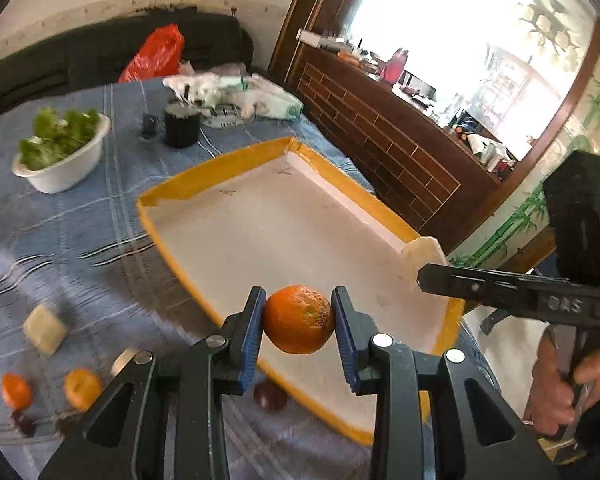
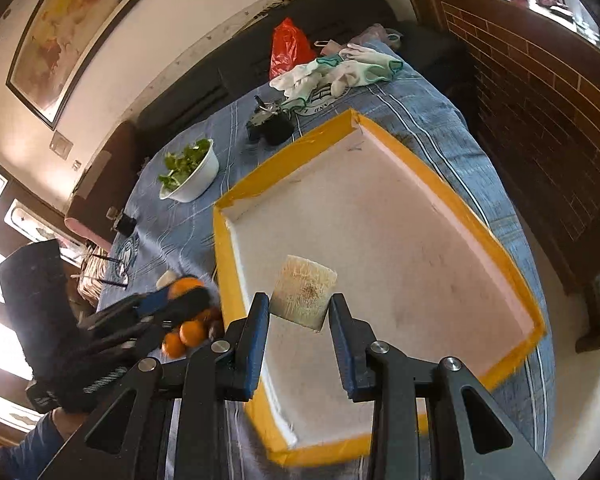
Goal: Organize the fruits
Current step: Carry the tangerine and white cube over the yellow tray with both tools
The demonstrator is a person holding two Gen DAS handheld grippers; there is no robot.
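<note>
Claw on my left (image 1: 298, 320) pinches an orange (image 1: 298, 319) by its sides, the blue pads (image 1: 251, 334) pressing on the round skin, and it hangs over the near edge of the yellow-rimmed tray (image 1: 204, 168) rather than well inside it; if I let go here I judge it could strike the rim and roll back onto the blue cloth (image 1: 80, 220) of the worktop, where two more oranges (image 1: 17, 391) and a pale block (image 1: 45, 328) lie loose at the left. A round fruit held at two small points may also slip if I swing it fast. Further right, my right claw (image 2: 299, 316) grips a pale, fibrous block (image 2: 304, 292) by its lower corners, tilted, above the white floor of the tray; so shallow a hold could let it twist out. Both claws come in over the same near end of the tray, so I think they might knock together, and the far worktop carries a white bowl of greens (image 2: 192, 176) best left alone
</note>
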